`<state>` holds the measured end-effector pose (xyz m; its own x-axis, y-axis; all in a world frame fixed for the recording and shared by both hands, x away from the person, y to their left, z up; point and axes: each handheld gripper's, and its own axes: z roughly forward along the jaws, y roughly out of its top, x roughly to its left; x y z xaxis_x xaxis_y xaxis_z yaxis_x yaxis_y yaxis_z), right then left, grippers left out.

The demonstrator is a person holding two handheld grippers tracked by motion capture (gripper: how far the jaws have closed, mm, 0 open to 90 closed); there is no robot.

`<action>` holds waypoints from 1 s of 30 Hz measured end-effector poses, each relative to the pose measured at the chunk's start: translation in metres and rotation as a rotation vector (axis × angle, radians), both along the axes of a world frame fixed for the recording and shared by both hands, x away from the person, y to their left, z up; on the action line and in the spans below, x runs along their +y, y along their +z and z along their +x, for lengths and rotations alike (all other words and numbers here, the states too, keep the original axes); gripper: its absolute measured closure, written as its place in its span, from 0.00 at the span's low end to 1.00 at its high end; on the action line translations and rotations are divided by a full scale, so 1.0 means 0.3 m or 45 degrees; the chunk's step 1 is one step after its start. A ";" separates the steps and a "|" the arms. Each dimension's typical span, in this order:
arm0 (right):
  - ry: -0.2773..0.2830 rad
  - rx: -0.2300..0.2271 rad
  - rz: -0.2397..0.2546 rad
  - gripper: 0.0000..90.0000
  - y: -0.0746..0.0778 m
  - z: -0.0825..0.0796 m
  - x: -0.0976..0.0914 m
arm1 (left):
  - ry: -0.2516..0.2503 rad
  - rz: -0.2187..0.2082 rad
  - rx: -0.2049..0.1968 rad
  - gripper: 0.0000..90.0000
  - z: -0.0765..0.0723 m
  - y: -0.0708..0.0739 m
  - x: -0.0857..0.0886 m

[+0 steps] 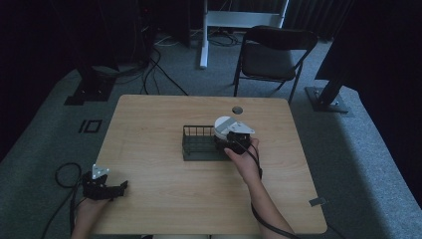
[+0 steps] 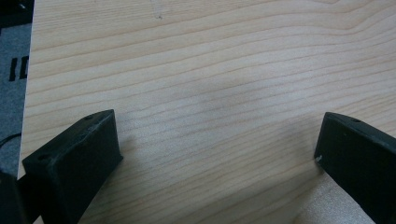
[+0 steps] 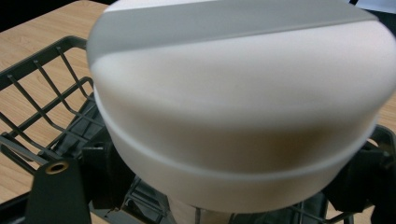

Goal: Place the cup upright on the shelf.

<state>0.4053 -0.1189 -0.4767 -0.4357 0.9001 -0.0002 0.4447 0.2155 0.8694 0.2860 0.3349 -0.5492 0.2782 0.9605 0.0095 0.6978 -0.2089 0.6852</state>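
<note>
Wooden table [image 1: 164,194], black wire basket [image 1: 199,144], white bowl [image 3: 243,116] above.

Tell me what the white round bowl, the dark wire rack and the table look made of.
White round bowl: likely matte ceramic or plastic, smooth with soft sheen. Dark wire rack: probably coated metal wire; thin dark rods. Table: wood or wood-look laminate, visible grain lines.

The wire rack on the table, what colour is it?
Dark grey-green wire rack, clearest in the right gripper view.

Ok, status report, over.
Left gripper open, idle at table edge. Right gripper holding white bowl over black wire rack. Nothing in the way.
</note>
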 end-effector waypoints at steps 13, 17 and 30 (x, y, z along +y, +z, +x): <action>0.012 0.004 0.066 0.14 -0.002 -0.009 -0.005 | 0.001 0.000 0.000 0.00 0.000 0.000 0.000; 0.014 0.004 0.062 0.14 0.003 -0.015 -0.008 | 0.000 0.000 0.000 0.00 0.000 0.000 0.000; 0.039 -0.013 0.063 0.15 0.008 -0.044 -0.029 | 0.001 -0.002 0.000 0.00 0.000 0.000 0.000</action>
